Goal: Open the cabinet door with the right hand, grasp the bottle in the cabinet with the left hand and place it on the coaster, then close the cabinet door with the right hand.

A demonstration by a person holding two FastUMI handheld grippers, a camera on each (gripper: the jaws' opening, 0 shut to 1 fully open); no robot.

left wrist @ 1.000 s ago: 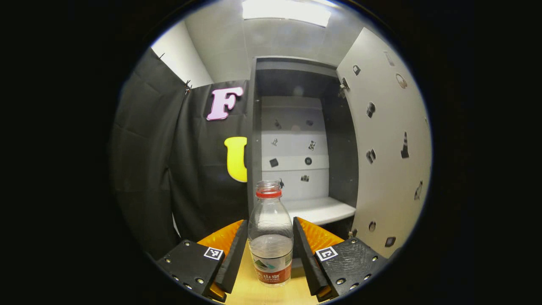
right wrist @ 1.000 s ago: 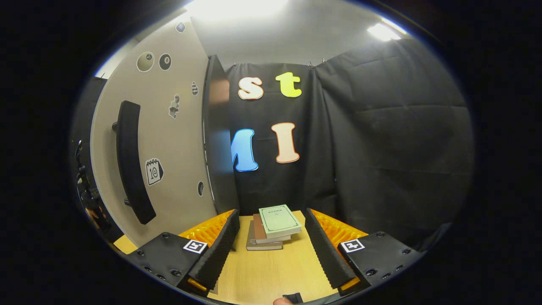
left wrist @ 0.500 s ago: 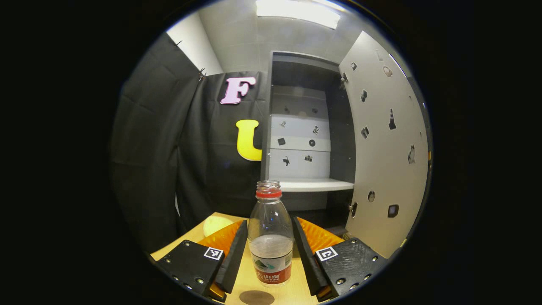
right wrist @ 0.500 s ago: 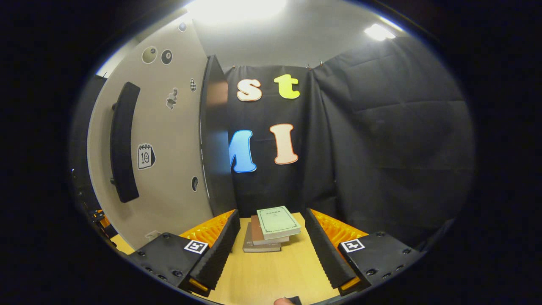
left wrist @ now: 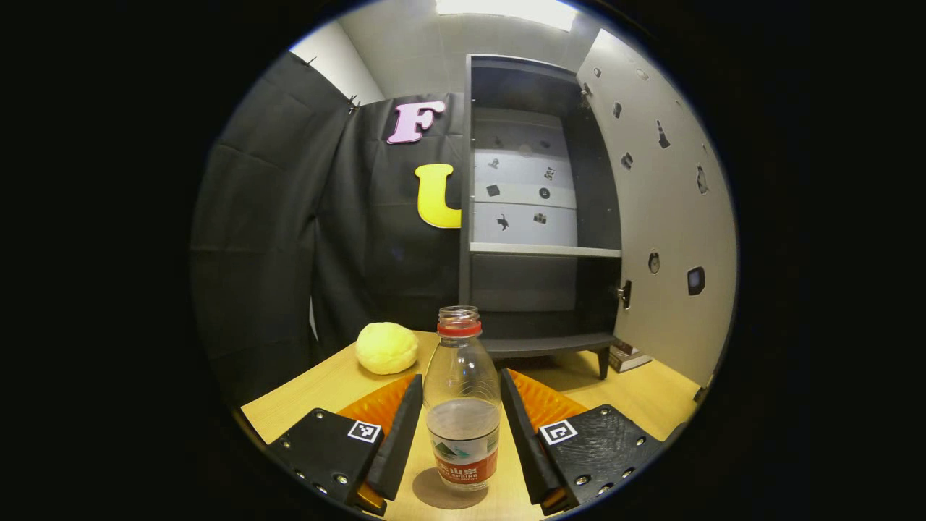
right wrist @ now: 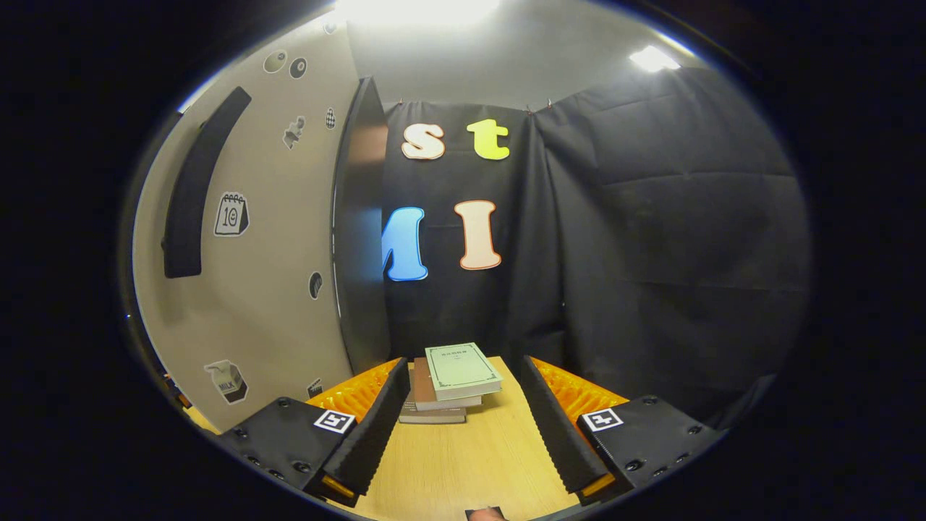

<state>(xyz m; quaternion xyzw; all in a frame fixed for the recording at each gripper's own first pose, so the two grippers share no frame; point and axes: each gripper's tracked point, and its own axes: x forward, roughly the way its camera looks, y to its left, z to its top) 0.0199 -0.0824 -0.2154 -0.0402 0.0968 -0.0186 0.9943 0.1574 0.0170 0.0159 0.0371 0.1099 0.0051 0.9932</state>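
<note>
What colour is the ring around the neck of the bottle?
Red. The bottle shows it best in the left gripper view.

Bright ceiling panels (left wrist: 506, 9) glare overhead; sharp centres, edges bowed by fisheye distortion.

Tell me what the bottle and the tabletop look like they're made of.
Bottle: clear, glossy plastic by the look; you see liquid and the cabinet through it. Tabletop: light wood or wood-look laminate, matte, with faint straight grain; which one can't be told.

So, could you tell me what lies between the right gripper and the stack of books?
Bare table: in the right gripper view, nothing lies between the open right gripper and the stack of books.
</note>
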